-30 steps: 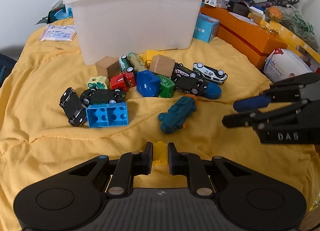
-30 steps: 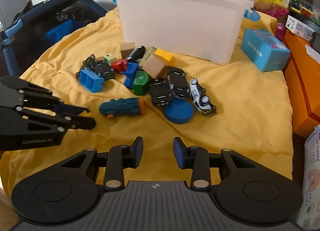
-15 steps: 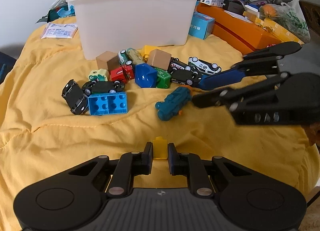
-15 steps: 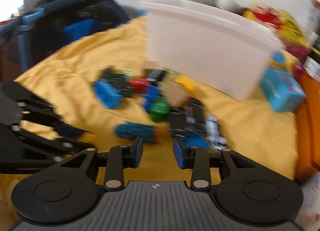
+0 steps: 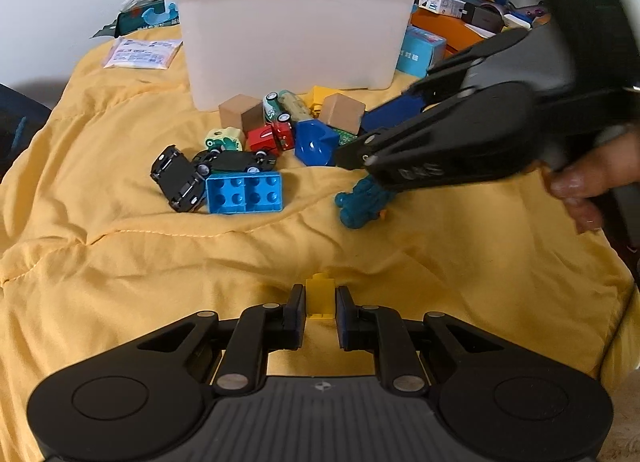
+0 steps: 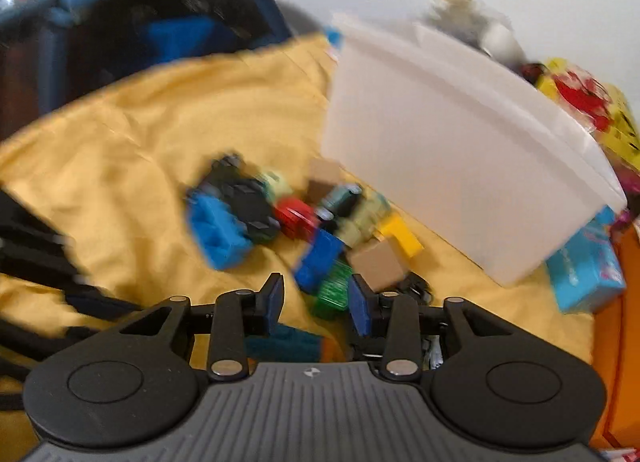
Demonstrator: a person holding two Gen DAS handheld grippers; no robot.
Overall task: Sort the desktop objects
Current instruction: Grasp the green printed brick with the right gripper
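My left gripper (image 5: 320,300) is shut on a small yellow brick (image 5: 320,290), held low over the yellow cloth (image 5: 120,262). A toy pile lies before the white bin (image 5: 292,33): a blue studded brick (image 5: 244,193), black cars (image 5: 180,177), a red car (image 5: 268,137), wooden cubes (image 5: 344,111), a blue piece (image 5: 314,141) and a teal toy (image 5: 360,201). My right gripper (image 5: 356,137) reaches in from the right over the pile. In the blurred right wrist view the right gripper (image 6: 318,298) has its jaws closing; a green brick (image 6: 332,294) shows in the gap, but the pads press on nothing.
A light blue box (image 5: 420,51) stands right of the bin, with orange boxes (image 5: 444,27) and clutter behind it. A printed packet (image 5: 140,53) lies at the back left. A dark blue bag (image 6: 120,41) stands past the cloth's left edge.
The right gripper swept in from the right edge to above the toy pile and rolled. The left gripper kept still, holding the yellow brick throughout.
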